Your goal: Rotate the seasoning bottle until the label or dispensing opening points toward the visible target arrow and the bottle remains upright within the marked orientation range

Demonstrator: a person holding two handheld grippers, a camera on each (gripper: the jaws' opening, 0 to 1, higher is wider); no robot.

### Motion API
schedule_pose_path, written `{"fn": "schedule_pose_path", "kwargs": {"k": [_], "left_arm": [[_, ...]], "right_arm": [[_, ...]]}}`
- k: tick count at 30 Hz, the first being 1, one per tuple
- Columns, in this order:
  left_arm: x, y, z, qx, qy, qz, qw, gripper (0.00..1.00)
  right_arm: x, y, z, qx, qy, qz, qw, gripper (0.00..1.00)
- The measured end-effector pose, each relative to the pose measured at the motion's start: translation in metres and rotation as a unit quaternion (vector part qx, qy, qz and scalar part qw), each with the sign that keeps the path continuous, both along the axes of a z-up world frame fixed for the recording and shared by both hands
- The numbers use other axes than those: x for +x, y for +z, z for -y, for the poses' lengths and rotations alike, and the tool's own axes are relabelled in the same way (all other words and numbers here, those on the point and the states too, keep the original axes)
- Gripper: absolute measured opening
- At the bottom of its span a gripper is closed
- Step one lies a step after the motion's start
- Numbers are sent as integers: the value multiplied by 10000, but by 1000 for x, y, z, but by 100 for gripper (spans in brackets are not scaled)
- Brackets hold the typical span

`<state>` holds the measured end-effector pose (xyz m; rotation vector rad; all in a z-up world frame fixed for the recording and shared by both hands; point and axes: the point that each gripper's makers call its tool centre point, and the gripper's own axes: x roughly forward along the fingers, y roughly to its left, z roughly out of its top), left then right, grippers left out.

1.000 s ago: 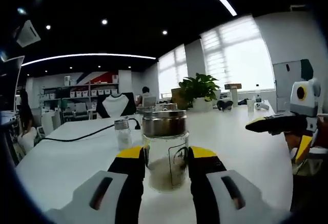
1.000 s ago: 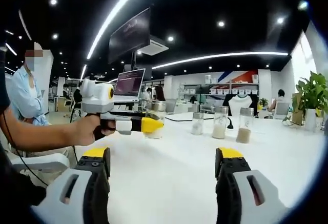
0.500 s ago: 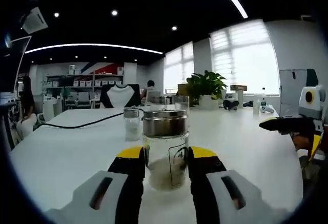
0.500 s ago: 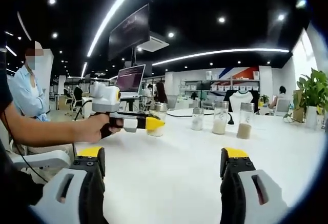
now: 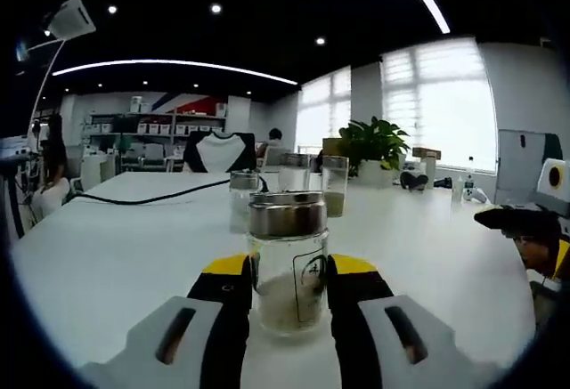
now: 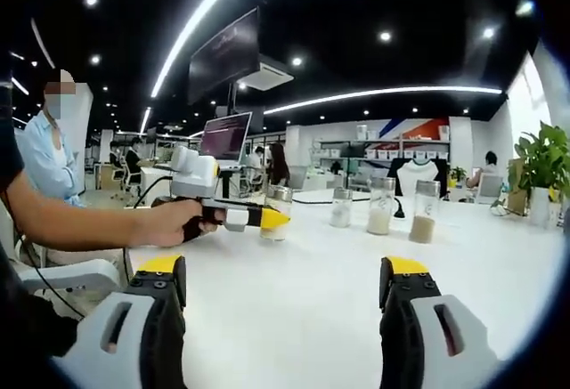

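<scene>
While left tongs (image 5: 287, 273) grip seasoning bottle (image 5: 286, 260), right tongs (image 6: 282, 284) wide, empty

Left gripper view: low over the white table (image 5: 107, 264), close behind a jar (image 5: 287, 260), facing windows (image 5: 436, 104). Right gripper view: low too, farther back, facing shelves (image 6: 392, 153). Shared: table (image 6: 294, 300), three far jars (image 6: 383, 206), plant (image 5: 378, 140).
</scene>
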<state>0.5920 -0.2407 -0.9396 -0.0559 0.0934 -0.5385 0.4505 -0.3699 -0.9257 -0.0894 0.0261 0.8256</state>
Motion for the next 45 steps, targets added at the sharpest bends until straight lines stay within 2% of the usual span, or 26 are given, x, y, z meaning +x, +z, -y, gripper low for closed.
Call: {"fn": "schedule_pose_path", "kwargs": {"k": [5, 11, 19, 24, 26, 29, 45], "left_arm": [[3, -3, 0, 76, 23, -16, 10000, 34], [5, -6, 0, 89, -4, -86, 9999, 35], [8, -7, 1, -1, -167, -83, 9998, 35], [7, -8, 1, 85, -206, -84, 9997, 35], [7, -9, 4, 348, -260, 30, 9991, 35], [7, -10, 7, 455, -282, 36, 9986, 35], [8, -8, 9, 475, -336, 53, 9983, 35]], "right_arm": [[1, -2, 1, 7, -32, -85, 10000, 92], [3, -8, 1, 13, -95, -268, 9996, 97], [4, -10, 1, 17, -102, -295, 9995, 98], [3, -11, 0, 5, -87, -314, 9995, 98], [3, -12, -1, 11, -79, -328, 9994, 98], [2, -12, -2, 7, -70, -334, 9994, 98], [2, -14, -2, 5, -71, -382, 9992, 98]]}}
